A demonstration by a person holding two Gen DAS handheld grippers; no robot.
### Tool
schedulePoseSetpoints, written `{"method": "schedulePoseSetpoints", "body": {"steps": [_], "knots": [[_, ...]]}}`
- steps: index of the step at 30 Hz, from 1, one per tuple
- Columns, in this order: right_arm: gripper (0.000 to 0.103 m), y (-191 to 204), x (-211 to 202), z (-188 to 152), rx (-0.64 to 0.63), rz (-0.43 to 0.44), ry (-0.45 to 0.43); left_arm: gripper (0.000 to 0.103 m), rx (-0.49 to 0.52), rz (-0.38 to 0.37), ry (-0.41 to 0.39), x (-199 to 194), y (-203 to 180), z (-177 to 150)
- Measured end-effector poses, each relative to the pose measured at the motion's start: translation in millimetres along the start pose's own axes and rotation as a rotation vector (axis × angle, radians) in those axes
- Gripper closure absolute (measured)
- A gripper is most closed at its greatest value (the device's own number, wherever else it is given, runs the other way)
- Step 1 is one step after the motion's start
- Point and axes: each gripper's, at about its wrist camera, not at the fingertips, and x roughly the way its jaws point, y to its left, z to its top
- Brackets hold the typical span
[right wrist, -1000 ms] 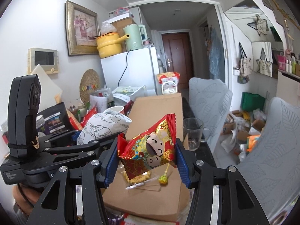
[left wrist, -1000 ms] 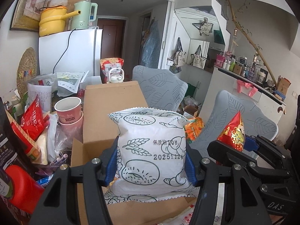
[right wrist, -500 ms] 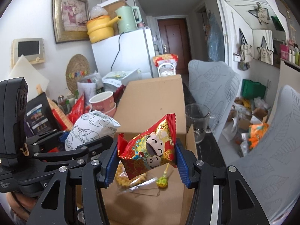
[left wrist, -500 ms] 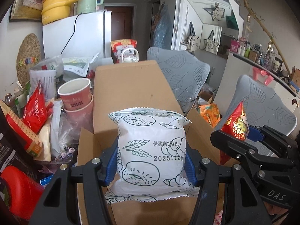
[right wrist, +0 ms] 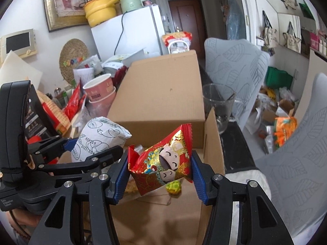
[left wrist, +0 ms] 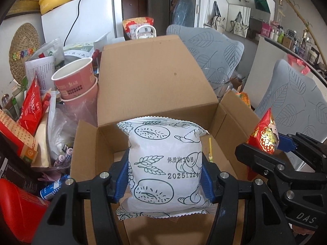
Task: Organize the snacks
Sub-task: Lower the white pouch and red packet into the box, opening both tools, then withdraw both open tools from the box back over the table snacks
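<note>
Two snack packets hang over the open cardboard box, neither let go yet: the left gripper has its jaws clamped on the white printed bread packet, and the right gripper pinches the red foil packet just beside it, toward the box's right wall. Inside the box lie only a few small items, among them a green sweet, while more packets crowd the desk's left edge beside the stacked pink paper cups, so most of the sorting seems left.

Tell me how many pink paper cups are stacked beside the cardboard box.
2: the upper pink paper cup nests in the lower pink paper cup, left of the cardboard box. More could be nested unseen.
</note>
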Motion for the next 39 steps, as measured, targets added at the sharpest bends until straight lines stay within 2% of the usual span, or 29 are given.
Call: {"method": "schedulePoseSetpoints", "body": {"steps": [8,14,18,21,23,28,35,39], "knots": [[0.047,-3,21,-7,0.008,-0.032,0.069,0.044,0.006,0.037,0.085,27,0,-8],[0.046,-3,25,-7,-0.009,-0.058,0.083,0.044,-0.009,0.026,0.151,42,2,-11],[0.040,-5,27,-7,-0.004,-0.065,0.093,0.043,-0.028,0.024,0.202,50,5,-12],[0.034,-5,26,-6,-0.004,-0.072,0.088,0.040,-0.010,0.073,0.168,45,3,-11],[0.034,-5,25,-6,-0.003,-0.073,0.088,0.029,-0.005,0.088,0.152,40,2,-11],[0.034,-4,19,-5,0.002,-0.061,0.079,0.028,-0.011,0.096,0.126,29,4,-9],[0.034,1,-5,-4,0.001,-0.049,0.019,0.028,-0.022,0.103,0.081,7,3,-5],[0.034,6,-25,-2,-0.010,-0.061,-0.019,0.028,-0.025,0.112,0.027,-20,0,-5]]}}
